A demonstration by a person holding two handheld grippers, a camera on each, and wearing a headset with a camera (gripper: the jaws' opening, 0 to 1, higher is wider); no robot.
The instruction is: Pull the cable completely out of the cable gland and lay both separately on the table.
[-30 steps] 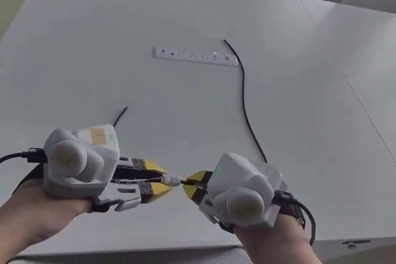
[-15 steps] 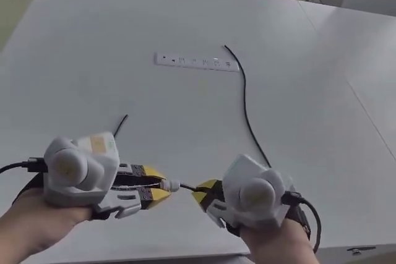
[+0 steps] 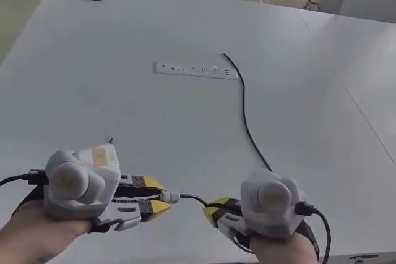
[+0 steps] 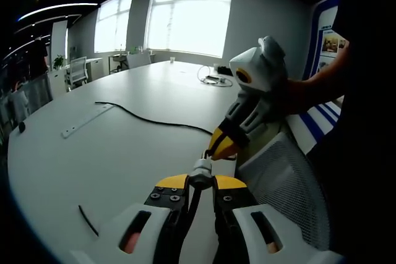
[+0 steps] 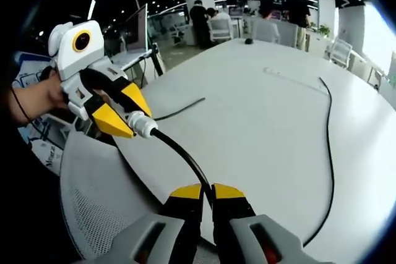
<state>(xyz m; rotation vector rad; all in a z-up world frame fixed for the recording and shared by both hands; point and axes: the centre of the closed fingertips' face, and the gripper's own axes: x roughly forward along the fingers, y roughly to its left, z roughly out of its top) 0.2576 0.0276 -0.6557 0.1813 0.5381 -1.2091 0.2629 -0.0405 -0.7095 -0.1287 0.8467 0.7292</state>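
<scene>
Left tool [image 3: 159,197] was clamped on the white cable gland [image 3: 172,198]; right of the gland, the right tool [image 3: 215,207] pinched the black cable [image 3: 193,200] above the table [image 3: 124,109].

The gland [image 5: 143,125] is a small white fitting, held sideways near the front edge of the table [image 3: 185,122], gripped between the yellow jaw tips of the left gripper [image 3: 162,196]. The thin black cable [image 5: 185,156] is threaded through it. One stretch arcs from the gland's mouth to the right gripper [image 3: 213,206], whose jaws pinch it, and the other end trails back onto the table.
</scene>
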